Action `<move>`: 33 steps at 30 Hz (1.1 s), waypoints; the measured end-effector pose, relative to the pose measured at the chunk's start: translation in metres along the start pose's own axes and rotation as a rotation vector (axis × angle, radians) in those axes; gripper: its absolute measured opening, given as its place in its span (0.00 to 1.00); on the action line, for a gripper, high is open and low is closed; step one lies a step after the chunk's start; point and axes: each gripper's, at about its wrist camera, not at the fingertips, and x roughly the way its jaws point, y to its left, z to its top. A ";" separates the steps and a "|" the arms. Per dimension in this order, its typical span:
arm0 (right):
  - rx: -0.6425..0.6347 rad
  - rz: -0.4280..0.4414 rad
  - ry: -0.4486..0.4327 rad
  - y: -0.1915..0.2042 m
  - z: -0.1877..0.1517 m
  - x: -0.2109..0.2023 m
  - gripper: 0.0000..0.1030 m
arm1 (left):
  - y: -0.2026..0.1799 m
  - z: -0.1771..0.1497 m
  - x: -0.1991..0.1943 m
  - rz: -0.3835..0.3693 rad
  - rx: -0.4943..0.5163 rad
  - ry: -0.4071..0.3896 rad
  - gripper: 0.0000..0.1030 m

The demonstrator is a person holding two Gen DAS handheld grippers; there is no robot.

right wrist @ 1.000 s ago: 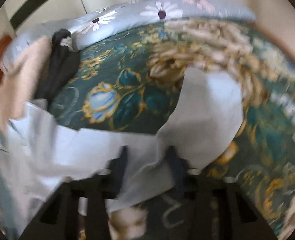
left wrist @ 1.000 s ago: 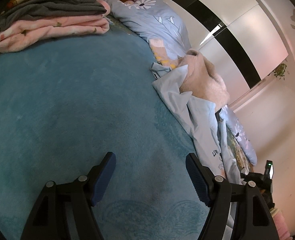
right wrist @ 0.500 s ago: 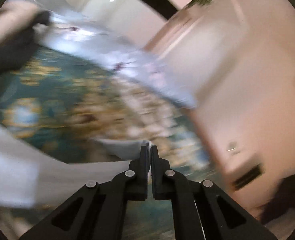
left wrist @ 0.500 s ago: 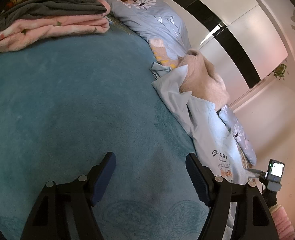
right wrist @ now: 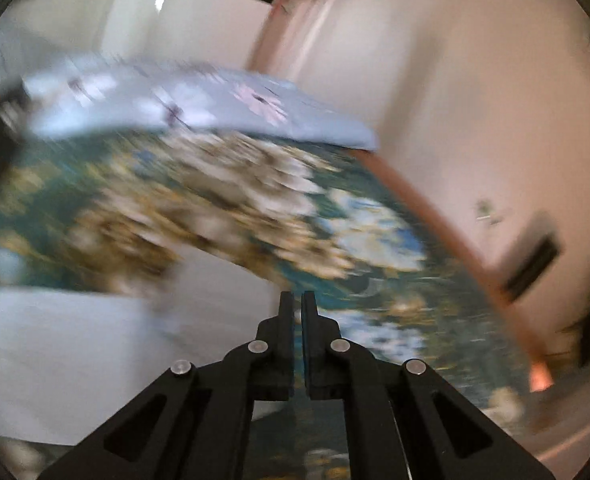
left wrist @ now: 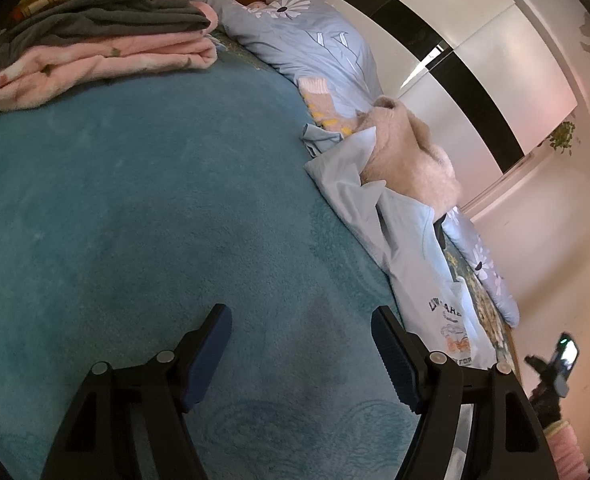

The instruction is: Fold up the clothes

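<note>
A light blue shirt (left wrist: 407, 236) with a printed chest logo lies stretched along the right side of the teal blanket (left wrist: 135, 200). A fuzzy beige sweater (left wrist: 411, 160) lies on its far end. My left gripper (left wrist: 299, 344) is open and empty, low over the teal blanket, left of the shirt. My right gripper (right wrist: 298, 300) is shut with nothing seen between its fingers. It hangs above the floral bedspread (right wrist: 215, 208), right of the shirt's pale cloth (right wrist: 75, 352). The right wrist view is blurred. The right gripper also shows in the left wrist view (left wrist: 551, 364).
A stack of folded clothes, pink (left wrist: 95, 64) and grey (left wrist: 103, 16), sits at the far left of the bed. A blue daisy-print quilt (left wrist: 307, 40) runs along the far side. A wardrobe (left wrist: 475, 40) stands behind. The bed's edge (right wrist: 435, 224) drops to the floor on the right.
My right gripper pulled the shirt's end out flat, so the logo shows, then let go and swung up and right. My left gripper has not moved.
</note>
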 end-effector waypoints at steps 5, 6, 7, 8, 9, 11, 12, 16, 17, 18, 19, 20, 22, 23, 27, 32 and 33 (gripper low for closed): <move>0.120 0.414 0.027 0.038 0.002 -0.038 0.61 | 0.000 -0.002 -0.003 -0.004 0.005 -0.004 0.74; 0.132 0.492 0.034 0.048 0.000 -0.046 0.63 | 0.000 -0.002 -0.003 -0.006 0.005 -0.006 0.74; 0.125 0.567 0.044 0.064 -0.004 -0.053 0.64 | 0.000 -0.002 -0.003 -0.008 0.004 -0.008 0.74; 0.109 0.640 0.055 0.082 -0.009 -0.059 0.66 | 0.001 -0.003 -0.004 -0.011 0.002 -0.010 0.74; 0.093 0.712 0.066 0.101 -0.013 -0.066 0.74 | 0.001 -0.003 -0.005 -0.015 -0.001 -0.012 0.74; 0.046 0.826 0.073 0.137 -0.022 -0.080 0.89 | 0.003 -0.004 -0.006 -0.022 -0.010 -0.019 0.74; 0.009 0.854 0.063 0.155 -0.028 -0.088 0.95 | 0.004 -0.005 -0.006 -0.024 -0.014 -0.023 0.74; -0.108 0.889 -0.019 0.206 -0.047 -0.115 0.96 | 0.002 -0.006 -0.010 -0.011 -0.021 -0.045 0.74; -0.131 0.882 -0.053 0.216 -0.051 -0.121 0.96 | 0.000 -0.005 -0.011 -0.002 -0.020 -0.052 0.74; -0.142 0.872 -0.078 0.224 -0.054 -0.125 0.96 | -0.004 -0.003 -0.010 0.009 -0.011 -0.059 0.74; -0.149 0.860 -0.099 0.231 -0.056 -0.127 0.96 | -0.009 0.000 -0.009 0.020 0.000 -0.063 0.74; -0.153 0.849 -0.107 0.235 -0.058 -0.127 0.96 | -0.015 0.004 -0.005 0.031 0.022 -0.054 0.74; -0.152 0.840 -0.110 0.240 -0.061 -0.124 0.96 | -0.028 0.014 0.004 0.060 0.069 -0.034 0.74; -0.137 0.862 -0.112 0.237 -0.061 -0.122 0.96 | -0.034 0.019 0.009 0.076 0.093 -0.023 0.74; -0.050 0.936 -0.159 0.209 -0.057 -0.118 0.96 | -0.055 0.052 0.040 0.134 0.113 0.012 0.74; 0.120 0.938 -0.222 0.165 -0.052 -0.104 0.96 | -0.056 0.104 0.090 0.119 -0.075 0.045 0.74; 0.149 0.942 -0.229 0.160 -0.052 -0.101 0.96 | -0.053 0.112 0.099 0.120 -0.126 0.045 0.74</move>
